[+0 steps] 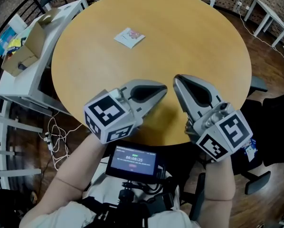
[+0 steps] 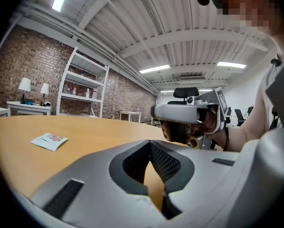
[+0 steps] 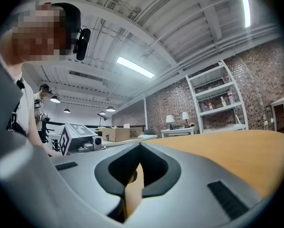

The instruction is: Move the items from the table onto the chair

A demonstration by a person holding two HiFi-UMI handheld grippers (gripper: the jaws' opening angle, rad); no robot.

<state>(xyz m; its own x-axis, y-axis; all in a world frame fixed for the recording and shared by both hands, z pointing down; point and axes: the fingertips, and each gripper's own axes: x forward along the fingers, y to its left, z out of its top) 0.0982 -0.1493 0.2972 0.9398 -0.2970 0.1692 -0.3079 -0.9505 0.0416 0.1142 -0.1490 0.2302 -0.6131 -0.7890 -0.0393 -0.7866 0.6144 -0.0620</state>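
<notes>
A small flat packet (image 1: pixel 129 37) with a pink print lies alone on the far half of the round wooden table (image 1: pixel 203 42); the left gripper view shows the packet (image 2: pixel 50 141) at its left. Both grippers hover over the table's near edge, tips pointing at each other. My left gripper (image 1: pixel 164 89) is shut with nothing in it, its fingertips meeting (image 2: pixel 150 142). The right gripper (image 1: pixel 176 79) is shut and empty too, its tips (image 3: pixel 140 145) closed together. A black office chair (image 1: pixel 273 122) stands at the table's right.
A white desk (image 1: pixel 18 87) at the left carries an open cardboard box (image 1: pixel 27 46). Cables (image 1: pixel 56 139) lie on the floor below it. White tables (image 1: pixel 268 13) stand at the back right. A small screen (image 1: pixel 132 161) is mounted on the person's chest.
</notes>
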